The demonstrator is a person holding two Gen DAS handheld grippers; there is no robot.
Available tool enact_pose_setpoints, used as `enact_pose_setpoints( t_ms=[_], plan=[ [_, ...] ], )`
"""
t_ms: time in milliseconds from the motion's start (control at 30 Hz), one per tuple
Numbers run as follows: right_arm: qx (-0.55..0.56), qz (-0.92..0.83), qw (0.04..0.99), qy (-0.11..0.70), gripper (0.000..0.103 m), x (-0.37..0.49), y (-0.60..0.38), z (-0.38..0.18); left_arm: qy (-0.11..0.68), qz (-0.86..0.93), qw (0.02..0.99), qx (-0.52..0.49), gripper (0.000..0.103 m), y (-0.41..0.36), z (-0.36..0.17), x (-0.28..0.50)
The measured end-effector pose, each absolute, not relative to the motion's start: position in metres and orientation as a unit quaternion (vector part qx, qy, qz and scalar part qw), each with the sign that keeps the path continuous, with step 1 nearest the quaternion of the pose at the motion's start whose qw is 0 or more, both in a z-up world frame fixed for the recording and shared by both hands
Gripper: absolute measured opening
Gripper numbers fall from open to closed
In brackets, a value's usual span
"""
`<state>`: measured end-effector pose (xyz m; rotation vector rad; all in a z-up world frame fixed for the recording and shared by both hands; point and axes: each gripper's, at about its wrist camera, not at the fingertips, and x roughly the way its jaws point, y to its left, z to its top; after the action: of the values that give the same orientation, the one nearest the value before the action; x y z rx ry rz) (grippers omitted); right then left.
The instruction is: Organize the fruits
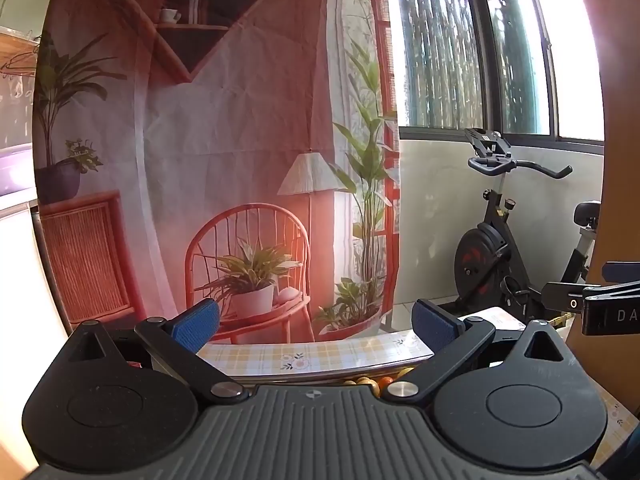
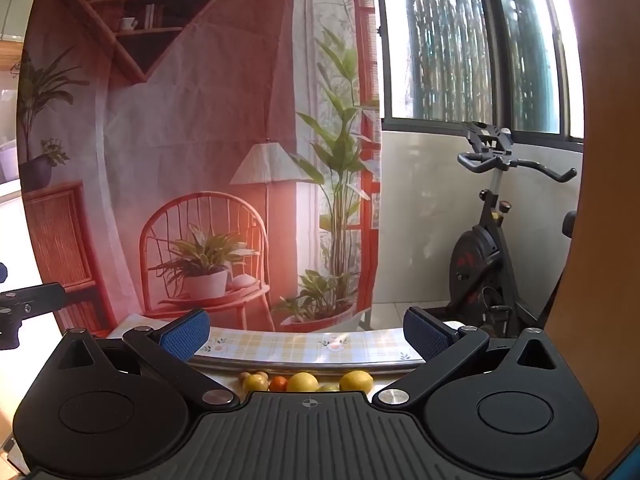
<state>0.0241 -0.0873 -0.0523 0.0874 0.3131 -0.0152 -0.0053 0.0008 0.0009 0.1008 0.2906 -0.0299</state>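
Left wrist view. The left gripper (image 1: 316, 326) has its blue-padded fingers (image 1: 196, 326) spread wide, nothing between them. Beyond the fingertips lies the far strip of a table under a yellow checked tablecloth (image 1: 304, 354) with small flower prints. The fruits (image 1: 372, 382) show only as a sliver just above the gripper body, below and slightly right of the midline between the fingers: a couple of yellowish rounds and an orange one, mostly hidden by the body. They sit nearer the camera than the fingertips, not between the pads. At the right edge, part of the right gripper (image 1: 600, 300) juts in, its fingertips out of frame. Behind the table hangs a printed backdrop (image 1: 224, 140) showing a chair, plants and a lamp; an exercise bike (image 1: 504, 240) stands by the window.

Right wrist view. The right gripper (image 2: 306, 334) is likewise fully spread, empty. A row of fruits lies on the tablecloth (image 2: 280, 346) just above the gripper body, below the gap between the fingers: a small yellow lemon (image 2: 256, 382), a small orange fruit (image 2: 279, 383), a larger lemon (image 2: 303, 382), a greenish fruit (image 2: 328, 388) barely showing, and another lemon (image 2: 356, 381). Two small brown round items sit at the left end; kind unclear. No pad touches any fruit. Part of the left gripper (image 2: 24, 308) shows at the left edge.
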Motion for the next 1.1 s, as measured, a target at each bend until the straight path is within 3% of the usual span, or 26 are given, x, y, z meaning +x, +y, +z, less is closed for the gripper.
enact_pose_setpoints(
  t_ms=[1100],
  plan=[
    [0.061, -0.017, 0.988, 0.144, 0.103, 0.015, -0.093, -0.043, 0.120, -0.019, 0.992, 0.041, 0.103, -0.002, 0.003, -0.016]
  ],
)
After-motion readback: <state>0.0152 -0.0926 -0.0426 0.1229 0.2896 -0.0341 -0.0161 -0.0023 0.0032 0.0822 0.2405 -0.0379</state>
